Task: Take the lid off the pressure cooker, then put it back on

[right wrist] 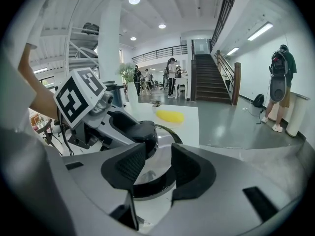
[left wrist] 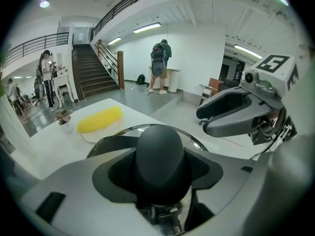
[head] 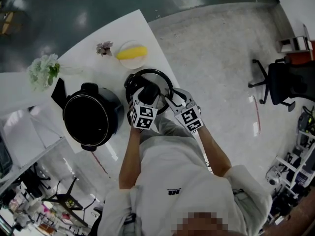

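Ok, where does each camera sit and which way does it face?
Head view: on the person's head, steeply down onto table, open cooker, lid; forearms, left gripper, right gripper show.
Left gripper view: along its jaws, closed on the knob; right gripper beside.
Right gripper view: along its open jaws toward the lid; left gripper alongside.
Shared: all see lid, yellow item.

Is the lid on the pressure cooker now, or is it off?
Off. The lid is over the white table, to the side of the pressure cooker, and the cooker's black inside is uncovered.
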